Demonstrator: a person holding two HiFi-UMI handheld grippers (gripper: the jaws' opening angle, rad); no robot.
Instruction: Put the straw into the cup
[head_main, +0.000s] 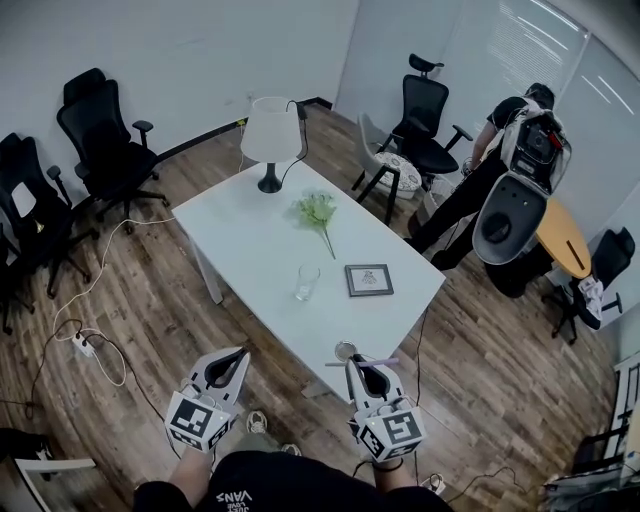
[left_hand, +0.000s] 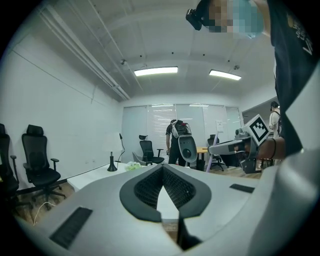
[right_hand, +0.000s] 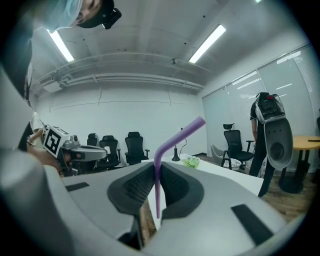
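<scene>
straw (right_hand: 157, 185): purple, bendy, upright, top bent right | right gripper (right_hand: 156, 162): pinching its stem | left gripper (left_hand: 163, 165): jaws together, empty | cup (head_main: 307, 281): clear glass, on white table (head_main: 240, 235), well ahead of straw

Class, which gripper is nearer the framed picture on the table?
Right. The right gripper, holding the straw, is off the table edge facing the framed picture; the left gripper is farther left.

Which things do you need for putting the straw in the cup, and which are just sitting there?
For the job: straw, held in the right gripper; cup, standing on the table.
Just lying about: lamp, flowers, picture frame.
</scene>
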